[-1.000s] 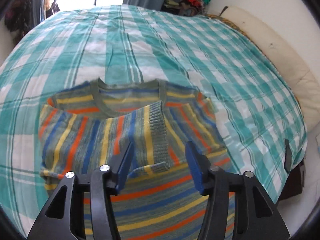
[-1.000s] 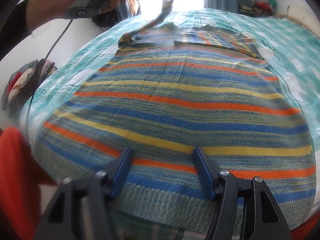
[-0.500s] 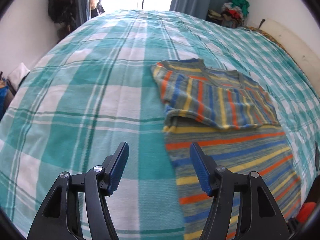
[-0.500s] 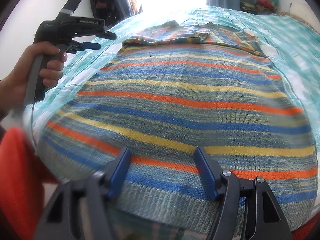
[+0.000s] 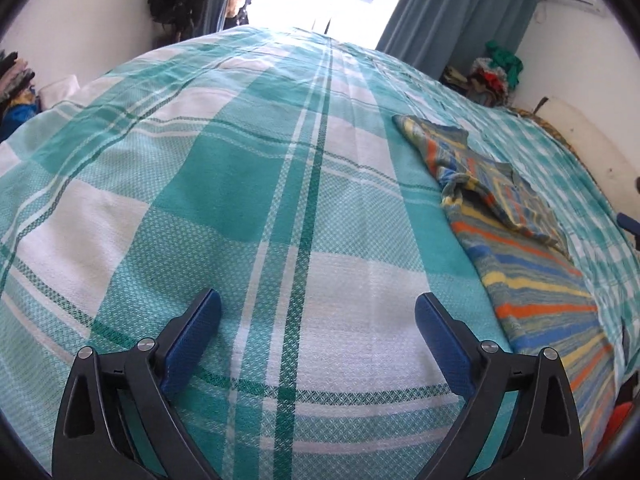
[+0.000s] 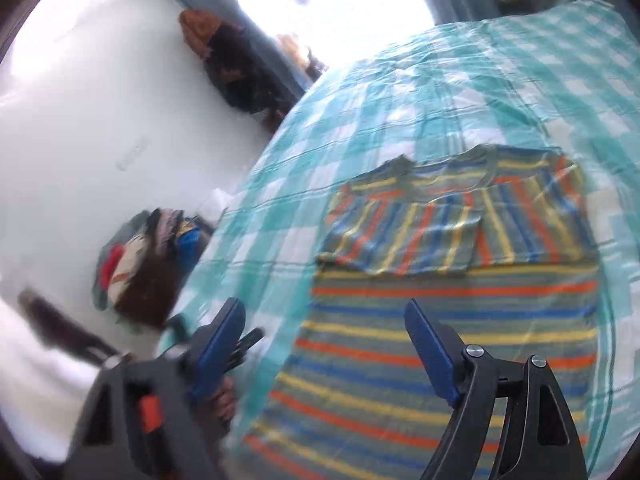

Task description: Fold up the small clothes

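Note:
A striped knit sweater point(image 6: 452, 312) in grey, orange, blue and yellow lies flat on the bed, both sleeves folded across its chest. It also shows at the right of the left wrist view point(image 5: 520, 248). My left gripper point(image 5: 318, 328) is open and empty, low over the bare bedspread to the left of the sweater. My right gripper point(image 6: 324, 344) is open and empty, raised above the sweater's lower left part. The view is motion-blurred.
The bed carries a teal and white plaid bedspread point(image 5: 240, 184). A pile of clothes point(image 6: 152, 256) sits on the floor by the white wall at the left. More clothes point(image 5: 496, 72) lie past the bed's far right corner. The other hand-held gripper point(image 6: 244, 344) shows behind my right gripper's left finger.
My left gripper swung left off the sweater and moved down toward the bedspread. My right gripper lifted up and back from the sweater's hem, so the whole sweater now shows.

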The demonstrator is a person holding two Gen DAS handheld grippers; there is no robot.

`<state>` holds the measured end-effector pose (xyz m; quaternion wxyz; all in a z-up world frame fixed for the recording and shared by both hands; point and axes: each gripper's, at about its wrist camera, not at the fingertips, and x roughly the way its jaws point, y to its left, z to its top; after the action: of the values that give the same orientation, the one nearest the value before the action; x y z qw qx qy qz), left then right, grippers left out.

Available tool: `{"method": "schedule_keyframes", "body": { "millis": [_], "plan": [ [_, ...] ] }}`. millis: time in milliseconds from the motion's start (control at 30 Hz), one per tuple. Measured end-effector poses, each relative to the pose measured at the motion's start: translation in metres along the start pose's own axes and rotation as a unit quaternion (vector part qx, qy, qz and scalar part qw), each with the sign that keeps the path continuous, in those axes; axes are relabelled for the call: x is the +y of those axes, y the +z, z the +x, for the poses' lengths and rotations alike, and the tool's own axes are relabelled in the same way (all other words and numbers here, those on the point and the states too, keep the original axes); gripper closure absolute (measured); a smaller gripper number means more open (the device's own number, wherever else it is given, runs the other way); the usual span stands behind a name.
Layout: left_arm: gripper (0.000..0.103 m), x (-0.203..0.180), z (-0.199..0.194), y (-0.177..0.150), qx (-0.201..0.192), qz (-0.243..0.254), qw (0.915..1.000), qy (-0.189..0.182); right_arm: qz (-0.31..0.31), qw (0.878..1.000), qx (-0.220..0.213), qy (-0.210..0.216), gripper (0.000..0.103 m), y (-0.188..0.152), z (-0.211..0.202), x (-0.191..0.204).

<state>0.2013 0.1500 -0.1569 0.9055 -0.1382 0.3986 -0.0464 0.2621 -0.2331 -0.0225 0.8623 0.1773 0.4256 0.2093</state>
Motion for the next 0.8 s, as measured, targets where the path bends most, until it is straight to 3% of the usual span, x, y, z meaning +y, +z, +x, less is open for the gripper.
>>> {"method": "schedule_keyframes", "body": {
  "millis": [33,67,167,233,300,367,433,467,533,600,633,700,733,800],
  "plan": [
    [0.005,0.000,-0.001,0.000,-0.003,-0.001,1.0000,-0.002,0.016,0.999,-0.010,-0.034,0.026,0.015,0.021,-0.025],
    [0.005,0.000,-0.001,0.000,-0.005,-0.003,1.0000,-0.005,0.040,0.998,-0.009,-0.050,0.035,0.027,0.040,-0.050],
    [0.004,0.005,-0.003,0.000,-0.009,-0.012,0.9997,-0.018,0.113,0.992,0.024,-0.041,0.045,0.056,0.091,-0.112],
    [0.004,0.006,-0.002,0.001,-0.009,-0.015,0.9996,-0.023,0.144,0.988,0.033,-0.039,0.051,0.063,0.110,-0.134],
    [0.003,0.005,0.000,0.001,-0.009,-0.015,0.9996,-0.024,0.161,0.984,0.070,-0.034,0.059,0.066,0.133,-0.143],
    [0.003,0.004,0.000,0.001,-0.008,-0.013,0.9996,-0.022,0.153,0.983,0.091,-0.045,0.064,0.065,0.146,-0.143],
    [0.003,0.004,0.000,0.001,-0.008,-0.012,0.9997,-0.021,0.120,0.986,0.095,-0.072,0.095,0.068,0.154,-0.135],
    [0.003,0.004,0.000,0.002,-0.008,-0.012,0.9997,-0.022,0.091,0.988,0.081,-0.091,0.100,0.073,0.151,-0.127],
    [0.003,0.004,0.001,0.001,-0.008,-0.012,0.9997,-0.021,0.010,0.993,0.022,-0.113,0.100,0.082,0.137,-0.101],
    [0.002,0.003,0.001,0.002,-0.007,-0.010,0.9998,-0.018,-0.043,0.987,-0.003,-0.153,0.099,0.084,0.135,-0.088],
    [0.002,0.003,0.001,0.002,-0.007,-0.009,0.9998,-0.017,-0.050,0.985,0.008,-0.165,0.097,0.084,0.143,-0.089],
    [0.002,0.002,0.001,0.002,-0.007,-0.009,0.9998,-0.017,-0.042,0.980,0.062,-0.185,0.080,0.080,0.160,-0.098],
    [0.002,0.002,0.002,0.002,-0.008,-0.009,0.9998,-0.017,-0.041,0.977,0.066,-0.197,0.080,0.079,0.159,-0.101],
    [0.002,0.002,0.002,0.002,-0.008,-0.009,0.9998,-0.017,-0.041,0.982,0.024,-0.180,0.079,0.072,0.134,-0.097]
  ]
}}
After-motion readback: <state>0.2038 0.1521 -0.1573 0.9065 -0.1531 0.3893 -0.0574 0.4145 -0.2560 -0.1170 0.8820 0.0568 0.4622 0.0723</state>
